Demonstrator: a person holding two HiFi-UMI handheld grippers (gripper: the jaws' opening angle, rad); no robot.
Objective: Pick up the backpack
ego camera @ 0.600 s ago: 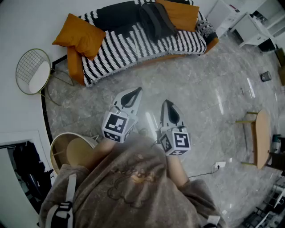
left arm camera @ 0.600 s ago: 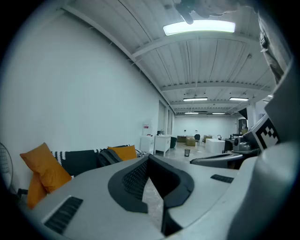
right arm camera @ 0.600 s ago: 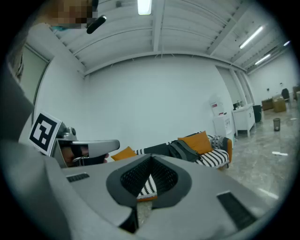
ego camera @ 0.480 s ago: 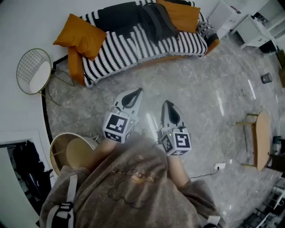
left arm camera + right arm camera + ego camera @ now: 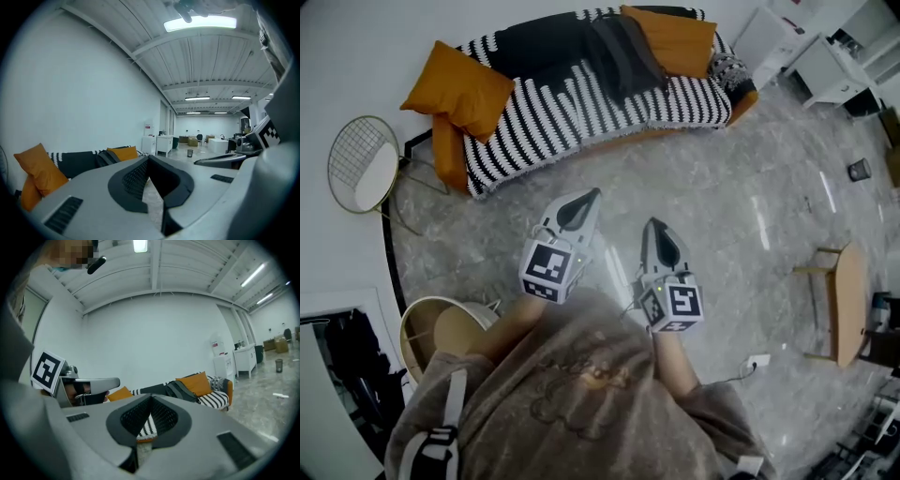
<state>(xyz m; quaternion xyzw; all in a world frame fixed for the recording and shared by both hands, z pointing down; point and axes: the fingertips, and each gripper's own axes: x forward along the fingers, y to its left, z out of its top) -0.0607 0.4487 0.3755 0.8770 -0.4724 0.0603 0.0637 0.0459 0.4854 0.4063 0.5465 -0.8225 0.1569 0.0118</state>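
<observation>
The dark backpack point(image 5: 623, 49) lies on the seat of a black-and-white striped sofa point(image 5: 581, 108), between a black cushion point(image 5: 539, 42) and an orange pillow point(image 5: 670, 36). It also shows far ahead as the backpack point(image 5: 107, 157) in the left gripper view and the backpack point(image 5: 180, 390) in the right gripper view. My left gripper point(image 5: 592, 193) and right gripper point(image 5: 649, 223) are held side by side over the marble floor, well short of the sofa. Both point toward it, shut and with nothing in them. The same shut left gripper point(image 5: 149, 159) and right gripper point(image 5: 151, 397) fill their own views.
A second orange pillow point(image 5: 457, 89) leans at the sofa's left end. A round wire side table point(image 5: 361, 164) and a round wooden stool point(image 5: 441, 328) stand at the left. A small wooden table point(image 5: 848, 295), white cabinets point(image 5: 825, 47) and a small bin point(image 5: 859, 170) are at the right.
Both grippers stay shut and side by side, sitting slightly lower in the head view. The sofa has shifted a little up and left in the picture.
</observation>
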